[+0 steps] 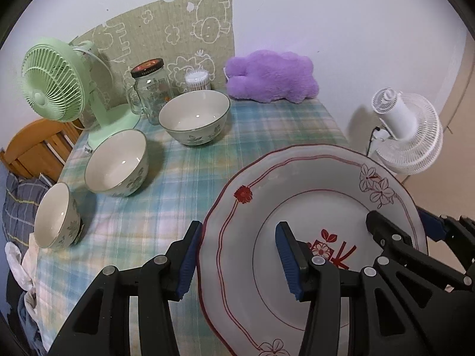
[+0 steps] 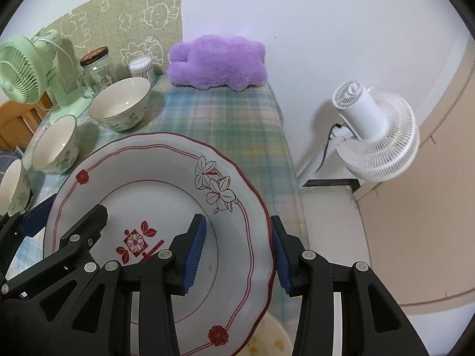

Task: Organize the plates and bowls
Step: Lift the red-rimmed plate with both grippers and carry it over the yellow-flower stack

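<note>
A large white plate (image 1: 311, 184) with red trim and flower prints hangs tilted above the plaid tablecloth (image 1: 178, 178), held from both sides. My left gripper (image 1: 237, 225) is shut on its left rim, one pad under and one over. On the opposite rim (image 2: 261, 207) my right gripper (image 2: 237, 218) is shut the same way. Each gripper also shows in the other's view, the right gripper (image 1: 403, 222) and the left gripper (image 2: 68, 210). Three white bowls with leaf prints stand on the table to the left: a big one (image 1: 196, 118), a middle one (image 1: 118, 163), a small one (image 1: 56, 216).
Along the back stand a green fan (image 1: 56, 83), a glass jar (image 1: 151, 89), a cotton swab tub (image 1: 197, 80) and a purple plush (image 1: 273, 74). A white fan (image 2: 374, 130) stands on the floor past the table's right edge. A pale dish edge (image 2: 273, 338) peeks out below the plate.
</note>
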The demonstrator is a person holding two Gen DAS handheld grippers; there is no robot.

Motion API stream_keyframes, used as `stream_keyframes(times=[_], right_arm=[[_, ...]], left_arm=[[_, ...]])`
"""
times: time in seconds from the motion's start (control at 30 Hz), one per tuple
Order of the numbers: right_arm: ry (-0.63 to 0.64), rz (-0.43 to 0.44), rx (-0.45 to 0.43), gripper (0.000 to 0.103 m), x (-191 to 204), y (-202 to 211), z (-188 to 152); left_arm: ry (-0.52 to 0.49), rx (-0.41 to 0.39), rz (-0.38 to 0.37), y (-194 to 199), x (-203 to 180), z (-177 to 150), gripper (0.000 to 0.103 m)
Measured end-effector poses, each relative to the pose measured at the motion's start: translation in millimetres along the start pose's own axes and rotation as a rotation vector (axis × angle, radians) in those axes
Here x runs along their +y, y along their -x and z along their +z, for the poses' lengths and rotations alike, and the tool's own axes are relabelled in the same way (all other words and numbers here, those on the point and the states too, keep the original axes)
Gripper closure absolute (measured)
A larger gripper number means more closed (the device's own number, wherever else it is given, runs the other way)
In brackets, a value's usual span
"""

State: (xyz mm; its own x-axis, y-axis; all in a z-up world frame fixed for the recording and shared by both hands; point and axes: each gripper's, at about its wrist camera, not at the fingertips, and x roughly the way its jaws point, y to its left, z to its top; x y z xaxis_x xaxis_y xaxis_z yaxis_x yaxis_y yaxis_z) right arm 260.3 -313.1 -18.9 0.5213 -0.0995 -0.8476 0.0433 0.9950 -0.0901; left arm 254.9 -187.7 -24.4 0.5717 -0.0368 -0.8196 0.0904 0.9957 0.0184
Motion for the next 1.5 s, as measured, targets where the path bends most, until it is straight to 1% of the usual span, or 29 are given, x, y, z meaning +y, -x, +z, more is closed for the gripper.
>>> stream_keyframes(times=[0.17, 0.43, 0.57, 0.67, 0.87, 1.03, 1.13, 1.5], right_arm=[[-0.011, -0.027, 0.0, 0.056, 5.5, 25.4, -24.2], [-0.051, -0.078, -0.003, 0.056, 13.3, 54.5, -63.1], [-0.083, -0.106, 0.007, 0.056, 11.4, 62.6, -82.9], [-0.106, -0.117, 0.028, 0.056, 7.5, 64.0, -98.2], [-0.128, -0.131, 0.066, 0.056, -4.9, 60.4, -121.6], [-0.126, -0.132, 0.083, 0.056, -19.1, 52.7, -127.8], [-0.124, -0.125, 0.099, 0.056, -29.1, 45.9, -128.8], [-0.052, -0.06, 0.148, 0.057, -48.8, 16.1, -127.2]], left_arm=[[-0.016, -0.016, -0.03, 20.4, 5.3, -19.1, 0.053], [-0.059, -0.014, -0.097, 43.5, 9.6, -52.0, 0.053], [-0.089, -0.002, -0.129, 43.9, 5.9, -65.7, 0.053], [-0.095, 0.025, -0.147, 42.4, 0.9, -79.4, 0.053], [-0.118, 0.073, -0.163, 33.8, -13.5, -97.6, 0.053], [-0.114, 0.123, -0.172, 24.0, -30.2, -107.2, 0.053], [-0.11, 0.136, -0.169, 20.2, -38.5, -110.7, 0.053], [-0.039, 0.194, -0.102, 0.4, -56.8, -115.5, 0.053]])
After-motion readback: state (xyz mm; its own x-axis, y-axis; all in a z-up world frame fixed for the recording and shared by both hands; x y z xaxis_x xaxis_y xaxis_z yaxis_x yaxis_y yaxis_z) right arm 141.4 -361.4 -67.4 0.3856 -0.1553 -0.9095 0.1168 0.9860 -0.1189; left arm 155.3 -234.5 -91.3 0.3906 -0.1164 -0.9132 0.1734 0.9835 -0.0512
